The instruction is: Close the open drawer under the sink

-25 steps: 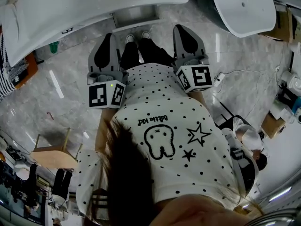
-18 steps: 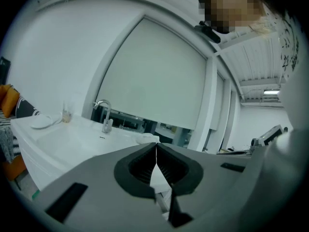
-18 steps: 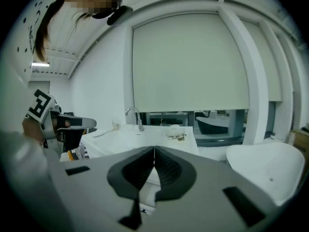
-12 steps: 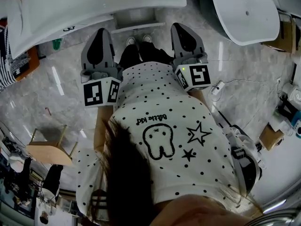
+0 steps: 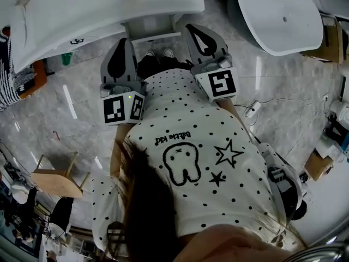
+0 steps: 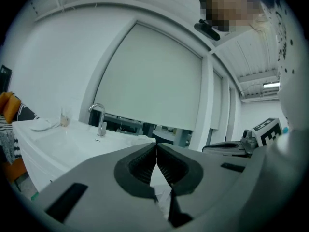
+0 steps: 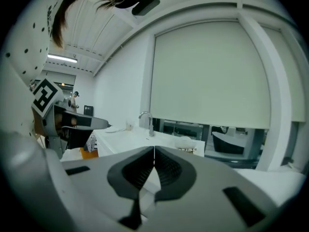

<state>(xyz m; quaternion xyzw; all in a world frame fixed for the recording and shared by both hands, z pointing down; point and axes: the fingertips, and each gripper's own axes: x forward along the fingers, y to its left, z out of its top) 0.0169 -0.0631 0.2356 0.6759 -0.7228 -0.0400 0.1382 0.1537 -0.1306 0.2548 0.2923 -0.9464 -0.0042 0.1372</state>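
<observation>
The white sink counter runs across the top left of the head view. Under its edge the open drawer juts out toward me. My left gripper points at the drawer's left part, shut and empty. My right gripper reaches beside the drawer's right end, also shut and empty. Whether either touches the drawer front I cannot tell. In the left gripper view, the left gripper has its jaws closed tip to tip, with the faucet behind. The right gripper also shows closed jaws.
A white freestanding tub stands at the upper right on the marble floor. A wooden stool is at the lower left, a cable and plug lie to the right, and cardboard boxes sit at the right edge.
Both grippers have moved forward toward the sink, and the drawer now lies close ahead of their tips. The right gripper has rolled a little. Both stayed shut.
</observation>
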